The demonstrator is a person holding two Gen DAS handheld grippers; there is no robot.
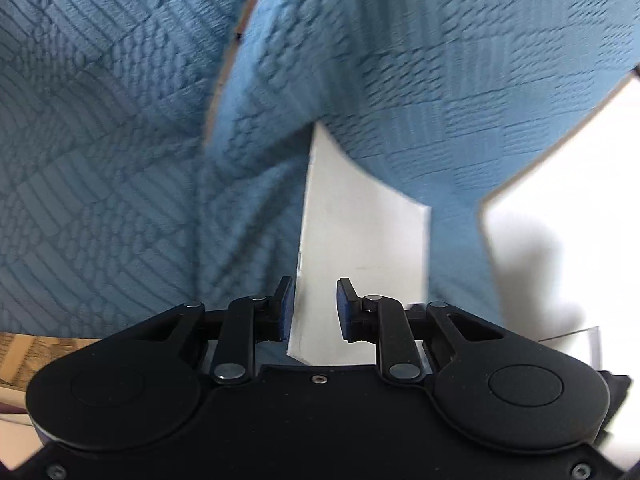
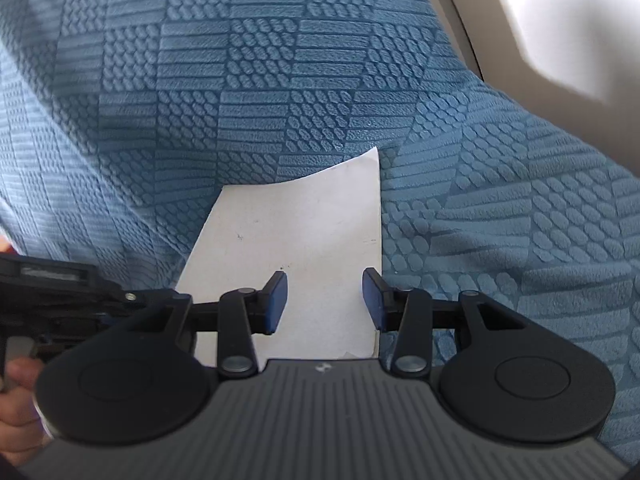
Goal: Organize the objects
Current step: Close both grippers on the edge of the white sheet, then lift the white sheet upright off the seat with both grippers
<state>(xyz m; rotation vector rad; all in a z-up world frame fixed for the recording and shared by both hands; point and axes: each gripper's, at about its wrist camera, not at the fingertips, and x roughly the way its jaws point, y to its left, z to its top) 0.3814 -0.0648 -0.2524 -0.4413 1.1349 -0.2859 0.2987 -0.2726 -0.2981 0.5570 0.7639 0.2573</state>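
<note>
No writing shows on the white card [image 2: 304, 248] or blue embossed cloth [image 2: 260, 80]; left claw [image 1: 316, 308] and right claw [image 2: 325, 300] both stand released over the card.

Left gripper [image 1: 316, 308] and right gripper [image 2: 324, 300] jaws parted.

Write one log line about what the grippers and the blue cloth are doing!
left gripper: open, white card between jaws | right gripper: open over card | blue cloth: draped, covering card's far end

Blue cloth [image 2: 280, 80] is embossed and rough-textured; the white card [image 2: 312, 232] is smooth, matt paper.
</note>
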